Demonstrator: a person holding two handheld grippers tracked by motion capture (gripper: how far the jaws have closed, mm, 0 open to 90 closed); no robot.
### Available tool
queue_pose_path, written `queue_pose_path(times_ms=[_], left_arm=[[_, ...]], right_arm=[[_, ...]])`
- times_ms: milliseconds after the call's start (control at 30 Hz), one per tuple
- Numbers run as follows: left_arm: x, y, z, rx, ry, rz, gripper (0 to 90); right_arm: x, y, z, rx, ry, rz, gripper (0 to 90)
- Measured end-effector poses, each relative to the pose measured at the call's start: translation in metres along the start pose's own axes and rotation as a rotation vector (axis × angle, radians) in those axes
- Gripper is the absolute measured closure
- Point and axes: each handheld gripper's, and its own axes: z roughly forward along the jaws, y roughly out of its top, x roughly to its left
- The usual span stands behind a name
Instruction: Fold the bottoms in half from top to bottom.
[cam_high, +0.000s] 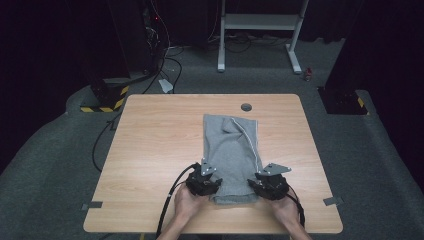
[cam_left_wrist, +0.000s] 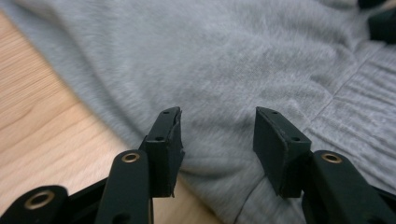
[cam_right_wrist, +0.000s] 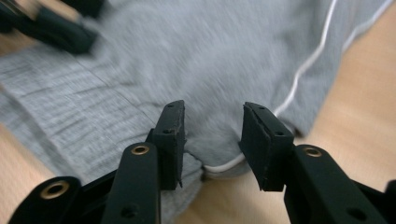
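One folded grey garment lies mid-table, its near end between two grippers, left gripper and right gripper, each with jaws spread apart, gripping nothing.

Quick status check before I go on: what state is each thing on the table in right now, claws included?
Grey garment: folded lengthwise, flat on the table, ribbed band toward the person.
Left claw: open, at the garment's left edge near the ribbed band.
Right claw: open, at the garment's white-piped right edge.
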Motion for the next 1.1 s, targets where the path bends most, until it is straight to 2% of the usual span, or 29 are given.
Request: queue_pose_path(times_ms=[33,100,200,267,300,367,500,600,700,833,967,1033,1100], left_arm=[[-0.004,0.000,-0.006,-0.019,-0.012,0.006,51.3],[-0.011,0.001,-0.009,-0.025,-0.041,0.018,51.1],[-0.018,0.002,-0.006,-0.008,-0.060,0.034,50.9],[-0.020,-0.002,-0.001,0.012,-0.063,0.044,51.1],[-0.020,-0.004,0.000,0.013,-0.066,0.042,51.2],[-0.018,-0.007,-0.002,0.007,-0.073,0.031,51.1],[-0.016,-0.008,-0.009,0.007,-0.061,0.025,50.4],[-0.016,-0.004,-0.010,-0.010,-0.055,0.028,50.0],[-0.015,0.002,-0.005,-0.012,-0.059,-0.001,48.3],[-0.015,0.004,0.005,0.027,-0.025,0.025,46.6],[-0.010,-0.004,0.004,0.027,-0.014,0.015,46.0],[-0.008,-0.010,0.002,0.033,-0.047,-0.009,45.0],[-0.010,-0.013,0.000,0.031,-0.054,-0.007,44.4]], right_arm=[[-0.001,-0.002,-0.001,0.001,0.004,0.008,58.1],[0.000,-0.002,-0.006,-0.020,-0.003,0.004,57.5],[0.008,0.003,-0.016,-0.068,0.005,-0.003,58.1],[0.012,0.002,-0.017,-0.067,0.005,-0.024,59.3],[0.015,-0.002,-0.013,-0.048,0.001,-0.042,59.7],[0.014,-0.009,-0.009,-0.024,-0.010,-0.044,59.6],[0.003,-0.020,-0.010,-0.016,-0.012,0.001,57.0],[0.003,-0.017,-0.017,-0.045,-0.012,0.007,57.0],[0.010,-0.008,-0.019,-0.075,-0.005,-0.002,57.3],[0.018,0.002,-0.005,-0.047,0.013,-0.017,57.2],[0.018,-0.004,0.006,-0.025,0.034,0.001,55.8],[0.016,-0.008,0.005,-0.032,0.053,0.017,54.8],[0.017,-0.011,0.003,-0.024,0.069,0.011,54.2]])
